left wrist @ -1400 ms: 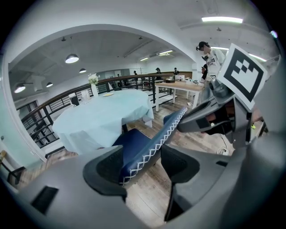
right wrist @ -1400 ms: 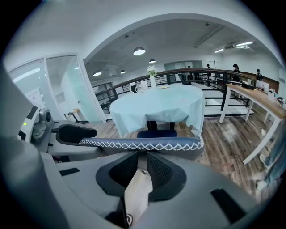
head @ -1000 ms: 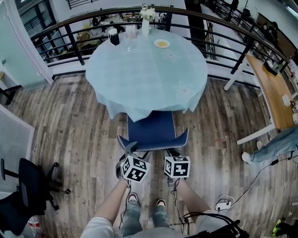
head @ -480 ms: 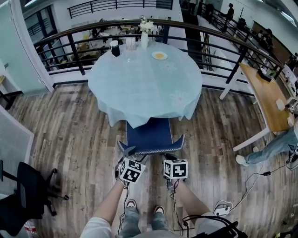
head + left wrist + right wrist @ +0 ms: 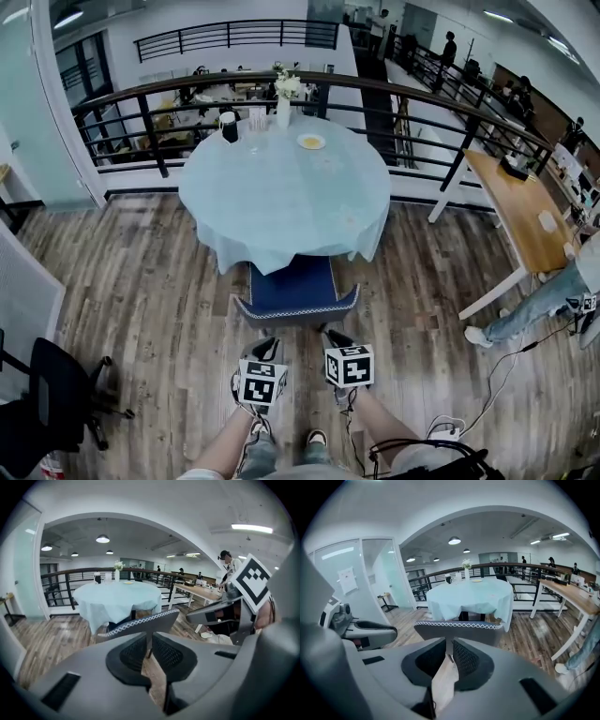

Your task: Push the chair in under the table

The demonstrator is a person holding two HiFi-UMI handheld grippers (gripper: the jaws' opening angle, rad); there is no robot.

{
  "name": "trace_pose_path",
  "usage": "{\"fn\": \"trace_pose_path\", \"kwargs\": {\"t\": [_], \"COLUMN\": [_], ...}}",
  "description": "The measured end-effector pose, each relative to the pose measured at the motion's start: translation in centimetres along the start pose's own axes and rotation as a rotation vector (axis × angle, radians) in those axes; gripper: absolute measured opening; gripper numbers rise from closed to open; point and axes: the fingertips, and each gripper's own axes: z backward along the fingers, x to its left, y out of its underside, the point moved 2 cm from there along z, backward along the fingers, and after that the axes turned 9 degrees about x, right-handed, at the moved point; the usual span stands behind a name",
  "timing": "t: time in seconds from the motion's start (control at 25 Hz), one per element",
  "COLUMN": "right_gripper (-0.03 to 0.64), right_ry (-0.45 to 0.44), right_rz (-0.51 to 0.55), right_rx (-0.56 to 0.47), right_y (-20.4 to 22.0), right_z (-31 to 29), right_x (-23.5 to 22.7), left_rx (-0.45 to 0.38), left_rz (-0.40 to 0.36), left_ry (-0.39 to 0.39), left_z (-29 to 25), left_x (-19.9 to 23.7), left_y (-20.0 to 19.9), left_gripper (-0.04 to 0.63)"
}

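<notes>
Overhead, the chair point(image 5: 292, 289) is sitting with its blue seat partly under the round table point(image 5: 281, 187) and its back rail toward the person. The left gripper point(image 5: 265, 349) and the right gripper point(image 5: 332, 339) are hovering side by side just behind that back, clear of it, above the wood floor point(image 5: 141, 281).

Along the left gripper point(image 5: 149, 641), the jaws have just been closing. They are standing nearly together with only a slim gap and nothing between them. The chair point(image 5: 140, 623) is lying beyond the tips.

Along the right gripper point(image 5: 449, 651), the jaws have likewise been closing. They are leaving a narrow slot that shows floor and are gripping nothing. The chair point(image 5: 459, 631) is standing ahead, with the table behind it.
</notes>
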Motion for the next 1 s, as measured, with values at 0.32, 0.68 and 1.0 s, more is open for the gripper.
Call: {"fn": "trace_pose_path", "kwargs": {"t": [0.32,0.68,1.0], "right_gripper": [0.041,0.035,0.032], "right_ry": [-0.012,-0.038,-0.026], "right_rz": [0.054,0.002,-0.027], "right_rx": [-0.041,-0.146,-0.158], "right_y": [2.8,5.3,5.0], "right_z": [3.8,7.4,7.6], "right_x": [4.2,7.9,8.1], "left_rx": [0.014,0.015,0.030], "left_rz": [0.139,0.174,0.137], "left_ry": [0.058,0.060,0.047], "left_z": [5.2,8.1,8.0], "left_x": [-3.1,-4.4,-4.5], "left_y": [3.5,4.6,4.7], "left_gripper": [0.006,0.005,0.005]}}
